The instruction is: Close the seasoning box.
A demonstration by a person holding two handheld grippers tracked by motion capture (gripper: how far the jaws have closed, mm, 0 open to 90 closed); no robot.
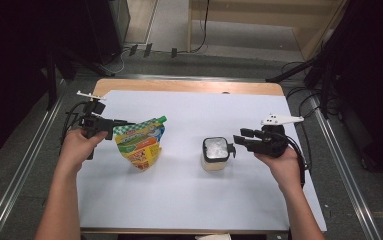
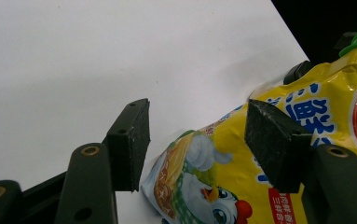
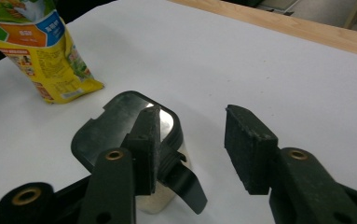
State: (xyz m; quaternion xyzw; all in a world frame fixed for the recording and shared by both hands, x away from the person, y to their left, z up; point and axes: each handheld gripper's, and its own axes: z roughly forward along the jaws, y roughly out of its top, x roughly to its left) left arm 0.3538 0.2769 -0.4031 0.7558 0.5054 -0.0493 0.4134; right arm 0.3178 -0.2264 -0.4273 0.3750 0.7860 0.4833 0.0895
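Right gripper [image 3: 190,149] nearest, jaws apart, empty, just right of jar [image 1: 215,154] | left gripper [image 2: 199,140] jaws open, loosely straddling pouch [image 1: 141,144], left of jar | I judge: jar set down, lid on; pouch not yet gripped.

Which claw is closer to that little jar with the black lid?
Right. The right claw hangs open just beside the jar, not gripping it; the left claw is across the table at the yellow pouch.
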